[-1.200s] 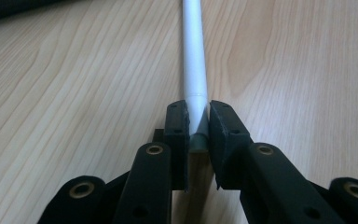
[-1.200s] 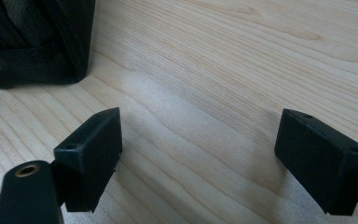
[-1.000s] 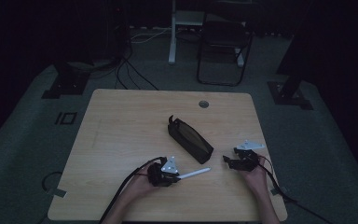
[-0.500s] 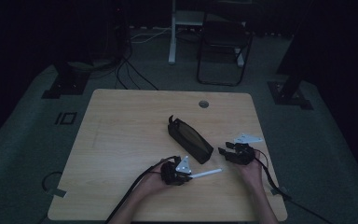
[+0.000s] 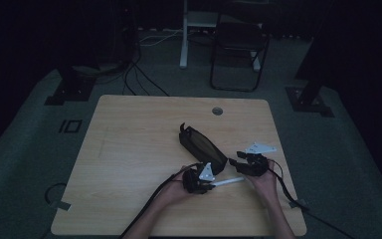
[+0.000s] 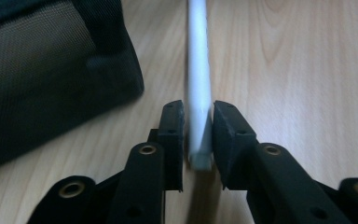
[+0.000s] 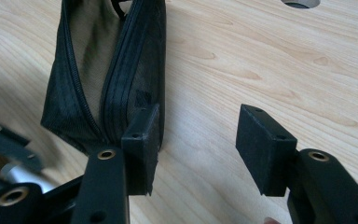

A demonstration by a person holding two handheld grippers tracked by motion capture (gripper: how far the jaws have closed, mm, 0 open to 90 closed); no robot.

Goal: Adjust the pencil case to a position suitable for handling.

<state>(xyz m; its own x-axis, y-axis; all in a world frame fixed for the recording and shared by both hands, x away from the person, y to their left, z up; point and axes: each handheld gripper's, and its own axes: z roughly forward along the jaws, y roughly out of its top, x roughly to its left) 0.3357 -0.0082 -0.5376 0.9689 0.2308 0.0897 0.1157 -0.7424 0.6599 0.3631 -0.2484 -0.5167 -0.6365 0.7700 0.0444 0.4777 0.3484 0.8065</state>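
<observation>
My left gripper (image 6: 198, 135) has the white pen (image 6: 199, 84) between its pads, clamped near the pen's blunt end, and the shaft runs straight out ahead of the jaws across the wooden table (image 6: 307, 70). Those jaws have just been easing open a little, yet in the left gripper view both pads sit against the pen's sides, so I read it as gripped. The black mesh pouch (image 6: 42, 70) lies just to the left of those jaws and slightly ahead.

Compared with a second ago, my left gripper (image 5: 199, 179) has slid toward the right one and closer to the near end of the pouch (image 5: 202, 144); the pen (image 5: 229, 182) has travelled with it, so its tip now lies just under my right gripper (image 5: 236, 163) instead of stopping short of it.

My right gripper (image 7: 196, 140) stands apart, with bare table between its pads. Its jaws have just been opening slightly after a closing move. The pouch (image 7: 107, 79), zip open and mouth gaping, lies ahead and left of it, the left pad beside the pouch's near corner; I cannot tell if they touch. This hand has risen a little and drawn nearer the pouch since the earlier frame.
</observation>
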